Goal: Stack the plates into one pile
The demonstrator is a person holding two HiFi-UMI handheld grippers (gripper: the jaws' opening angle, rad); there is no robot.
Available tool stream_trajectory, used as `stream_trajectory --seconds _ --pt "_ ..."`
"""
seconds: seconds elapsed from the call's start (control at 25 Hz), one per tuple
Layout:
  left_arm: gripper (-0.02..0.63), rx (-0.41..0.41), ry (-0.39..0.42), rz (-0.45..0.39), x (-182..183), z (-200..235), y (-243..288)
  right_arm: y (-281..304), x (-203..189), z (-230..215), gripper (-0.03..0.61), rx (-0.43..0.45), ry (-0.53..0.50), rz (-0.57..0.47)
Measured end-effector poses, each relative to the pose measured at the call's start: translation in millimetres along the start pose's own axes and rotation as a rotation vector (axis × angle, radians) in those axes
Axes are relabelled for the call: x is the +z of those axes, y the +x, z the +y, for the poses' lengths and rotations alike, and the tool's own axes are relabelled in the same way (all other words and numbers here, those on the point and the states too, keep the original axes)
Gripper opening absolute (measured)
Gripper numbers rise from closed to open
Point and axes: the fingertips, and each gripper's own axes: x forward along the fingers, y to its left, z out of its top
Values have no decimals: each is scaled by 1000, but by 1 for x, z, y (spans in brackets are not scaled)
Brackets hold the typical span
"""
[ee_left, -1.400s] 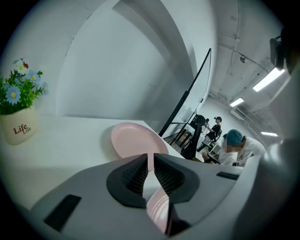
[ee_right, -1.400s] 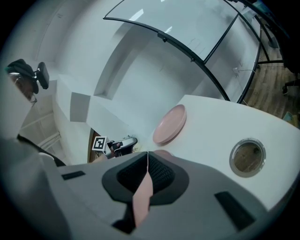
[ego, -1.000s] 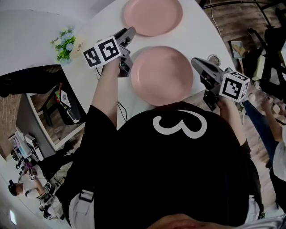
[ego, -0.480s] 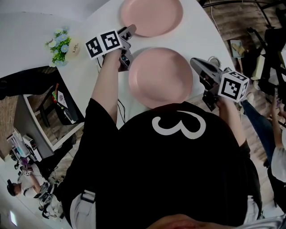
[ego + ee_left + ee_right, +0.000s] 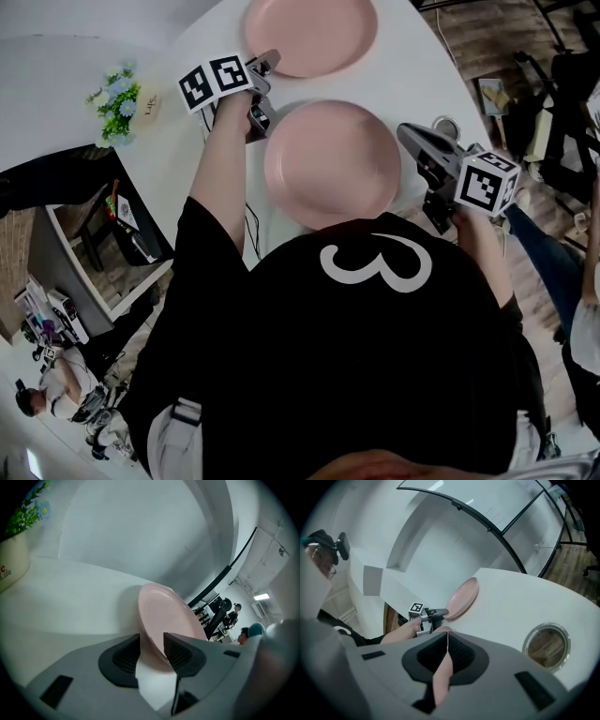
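Two pink plates lie on the white table [image 5: 187, 159]: a far plate [image 5: 309, 33] and a near plate [image 5: 331, 159]. My left gripper [image 5: 270, 60] reaches the far plate's near-left rim. In the left gripper view that far plate [image 5: 164, 616] has its rim in the gap of my left gripper [image 5: 151, 641]. The jaws have just been opening and the pads do not press on it. My right gripper [image 5: 405, 133] is shut on the near plate's right rim. The near plate [image 5: 440, 681] shows edge-on, pinched by my right gripper [image 5: 447, 641].
A small pot of flowers [image 5: 117, 94] stands at the table's left edge, close to my left arm. A round cable hole [image 5: 447, 125] sits in the table just beyond the right gripper. Chairs and people are around the table on the floor.
My left gripper has moved forward and down to the far plate's rim, which now lies between its jaws. The right gripper and the near plate have kept still.
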Motion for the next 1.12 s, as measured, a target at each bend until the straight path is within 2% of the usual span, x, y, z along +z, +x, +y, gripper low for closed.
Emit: stream_trajectory --seconds 0.28,0.52,0.8,1.12 --pt "144 22 8 28 0 6 2 1 -1 -1 25 -10 8 -3" --pt "69 72 0 53 1 14 5 0 -2 -2 25 -16 15 -2" --pt "29 43 -91 19 7 12 3 -2 0 0 25 -21 17 -8" --pt "25 33 -162 7 6 16 3 -3 -2 1 25 -28 26 -13"
